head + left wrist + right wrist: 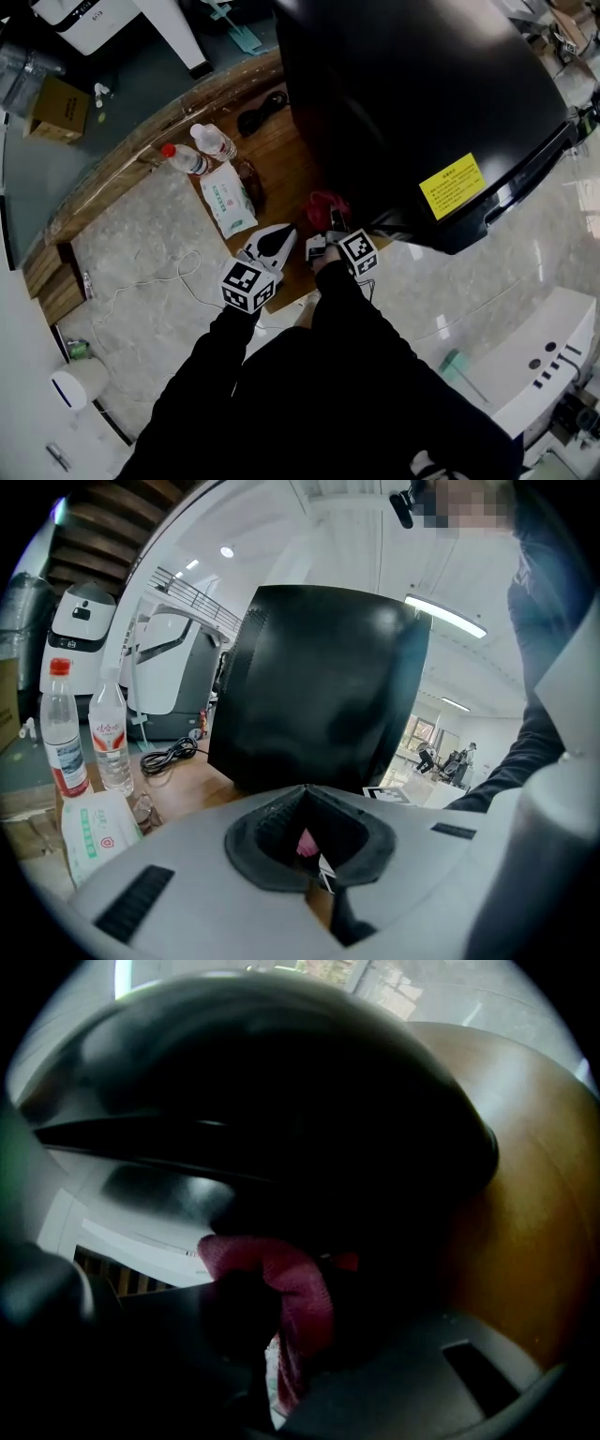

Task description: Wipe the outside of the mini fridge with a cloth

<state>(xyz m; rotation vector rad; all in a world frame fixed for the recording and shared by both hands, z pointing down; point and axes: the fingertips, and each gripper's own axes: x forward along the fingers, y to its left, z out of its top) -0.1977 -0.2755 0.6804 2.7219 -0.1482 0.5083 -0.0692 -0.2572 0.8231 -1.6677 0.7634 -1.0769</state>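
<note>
Black sleeves [342, 300] hold both tongs low by the mini fridge [412, 94]: right tongs [317, 247] clamped on red cloth [324, 208], bunched at fridge's near bottom corner on tabletop [272, 159], prob. ready to wipe; left tongs [279, 236] pinched together, empty, just left of it.

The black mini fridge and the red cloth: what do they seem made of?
The black box-shaped mini fridge looks like smooth painted metal or plastic: light gleams softly off it. The red cloth looks like soft woven fabric: mesh texture, bunched folds.
</note>
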